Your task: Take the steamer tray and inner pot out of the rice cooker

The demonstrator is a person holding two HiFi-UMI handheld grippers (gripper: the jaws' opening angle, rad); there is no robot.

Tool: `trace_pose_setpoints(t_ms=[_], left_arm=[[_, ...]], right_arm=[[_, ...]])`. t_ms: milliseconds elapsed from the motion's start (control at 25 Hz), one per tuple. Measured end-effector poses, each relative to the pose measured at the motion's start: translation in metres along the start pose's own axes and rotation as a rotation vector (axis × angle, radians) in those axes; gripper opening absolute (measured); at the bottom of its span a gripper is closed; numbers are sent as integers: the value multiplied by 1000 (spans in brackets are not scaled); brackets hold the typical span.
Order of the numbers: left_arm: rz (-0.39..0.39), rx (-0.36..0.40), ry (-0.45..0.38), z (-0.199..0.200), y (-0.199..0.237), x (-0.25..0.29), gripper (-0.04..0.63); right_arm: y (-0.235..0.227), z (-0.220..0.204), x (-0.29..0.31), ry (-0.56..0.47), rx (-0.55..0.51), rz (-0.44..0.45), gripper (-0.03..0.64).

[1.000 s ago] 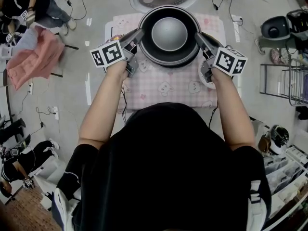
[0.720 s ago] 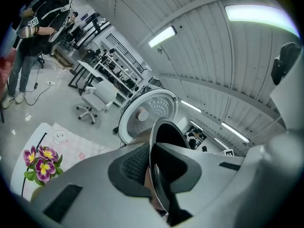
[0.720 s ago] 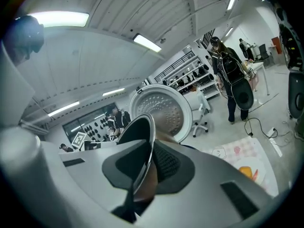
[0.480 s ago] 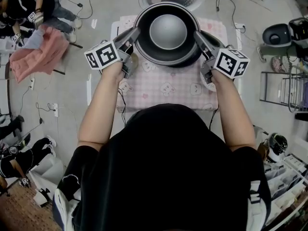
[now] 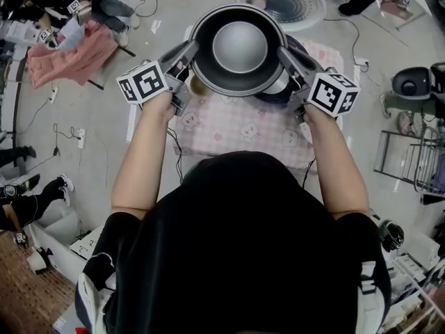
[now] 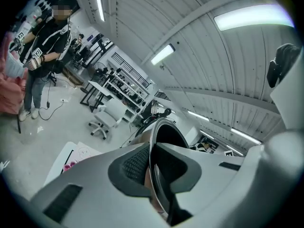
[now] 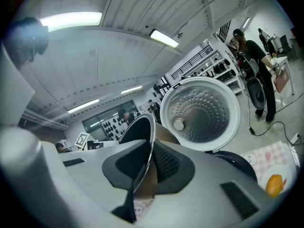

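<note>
1. Grey floor [image 5: 104,138] runs all round, with a ribbed ceiling [image 6: 190,23] and strip lights overhead and racks [image 6: 123,80] along the far wall. A pink checked cloth [image 5: 243,127] lies spread in front of the person doing the job.
2. That person holds the pot [image 5: 240,47] level between two grippers, mouth up, dark inside with a grey bottom. It is up off the cloth.
3. On the pot's left rim sits the left gripper [image 5: 193,47], pinching it. Its own view shows the thin metal edge standing between the pads [image 6: 135,163], with both jaws closed against it.
4. Opposite, the right gripper [image 5: 281,51] nips the right rim the same way, the edge caught between its pads [image 7: 166,163].
5. The dark blue cooker [image 5: 281,89] stands on the cloth and peeps out from under the pot's lower right side. The pot is clear of it.
6. Behind them the cooker's lid [image 5: 288,2] stands open, showing its white, perforated inner face.
7. A small orange thing [image 7: 274,184] lies on the cloth near the cooker.
8. Off to the left another person [image 6: 50,42] stands beside some pink fabric [image 5: 69,54].
</note>
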State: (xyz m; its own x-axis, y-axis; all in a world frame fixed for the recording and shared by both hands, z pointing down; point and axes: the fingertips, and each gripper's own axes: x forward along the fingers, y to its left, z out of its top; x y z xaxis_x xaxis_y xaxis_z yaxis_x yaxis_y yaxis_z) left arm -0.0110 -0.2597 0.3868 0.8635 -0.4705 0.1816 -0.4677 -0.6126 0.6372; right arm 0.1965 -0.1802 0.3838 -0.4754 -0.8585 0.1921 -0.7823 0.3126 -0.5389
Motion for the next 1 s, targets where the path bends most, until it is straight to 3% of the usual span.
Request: trace_pose_setpoints(t_ms=[480,1000], left_arm=[[169,-42,-112,5,51,-112,52],[302,-147,-155,-42,93,-200,52]], right_arm=[[70,-51,74,145,2,177,51],[118,-127,108,306,27,261,51]])
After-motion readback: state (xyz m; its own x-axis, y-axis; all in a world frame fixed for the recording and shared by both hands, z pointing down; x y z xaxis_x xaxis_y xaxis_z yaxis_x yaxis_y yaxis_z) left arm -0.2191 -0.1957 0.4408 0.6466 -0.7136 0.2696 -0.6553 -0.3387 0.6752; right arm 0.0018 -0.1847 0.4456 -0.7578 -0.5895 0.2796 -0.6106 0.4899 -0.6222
